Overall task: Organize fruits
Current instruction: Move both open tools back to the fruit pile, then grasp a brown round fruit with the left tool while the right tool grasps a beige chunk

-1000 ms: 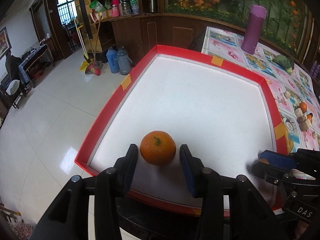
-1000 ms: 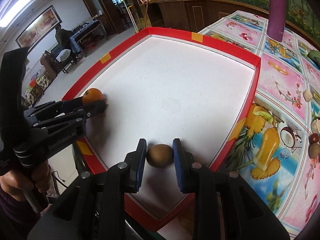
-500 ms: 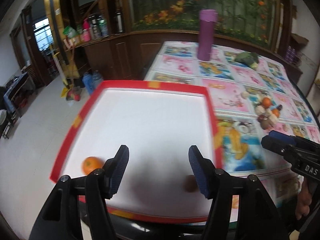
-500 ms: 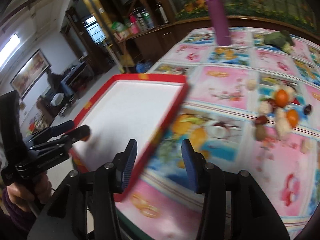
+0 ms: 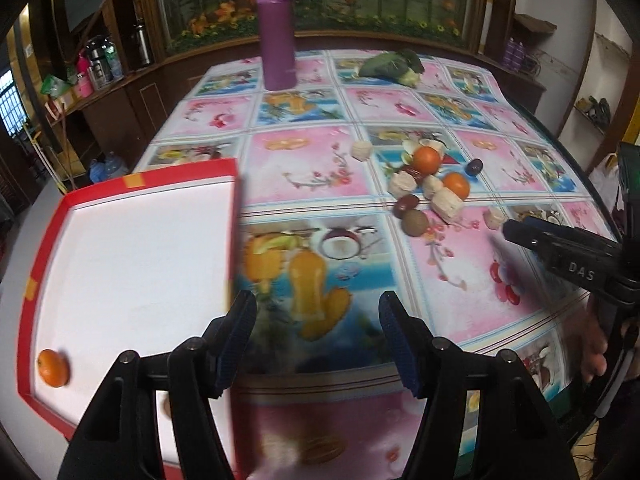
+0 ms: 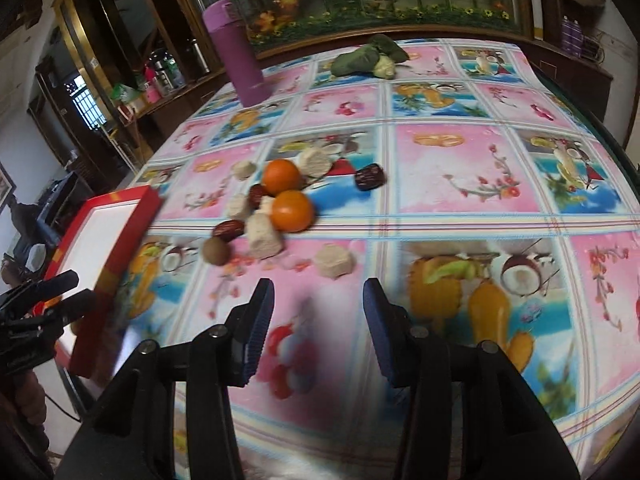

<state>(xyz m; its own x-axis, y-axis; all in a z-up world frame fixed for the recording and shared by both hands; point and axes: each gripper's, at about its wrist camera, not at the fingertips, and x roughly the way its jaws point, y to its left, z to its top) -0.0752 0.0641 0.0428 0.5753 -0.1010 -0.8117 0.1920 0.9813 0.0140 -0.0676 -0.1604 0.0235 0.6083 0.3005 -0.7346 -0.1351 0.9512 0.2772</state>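
- Left wrist view: the red-rimmed tray (image 5: pixel 232 216) lies at the table's left edge; its right rim runs just left of the left gripper (image 5: pixel 318 330). To the right, bare tablecloth (image 5: pixel 312 168) stretches up to the fruit pile.
- One orange (image 5: pixel 53 368) lies in the tray's near left corner, well left of the jaws. The pile, with two oranges (image 5: pixel 426 159), a kiwi (image 5: pixel 415 222), dates and pale blocks, sits well ahead and to the right.
- The left jaws stand wide apart, having just been opening; nothing lies between them and nothing is touched.
- The right gripper (image 5: pixel 516 232) enters from the right edge, its tip near the pile.
- Right wrist view: the tray corner (image 6: pixel 150 200) is at left, the purple flask (image 6: pixel 236 56) and a green bundle (image 6: pixel 368 58) at the far edge. Open cloth lies between the right gripper (image 6: pixel 319 320) and the pile.
- A pale block (image 6: pixel 334 260) sits just ahead of the jaws; the kiwi (image 6: pixel 216 251) and oranges (image 6: pixel 292 210) lie ahead and left.
- The right jaws are parted, having just been opening, with nothing held.
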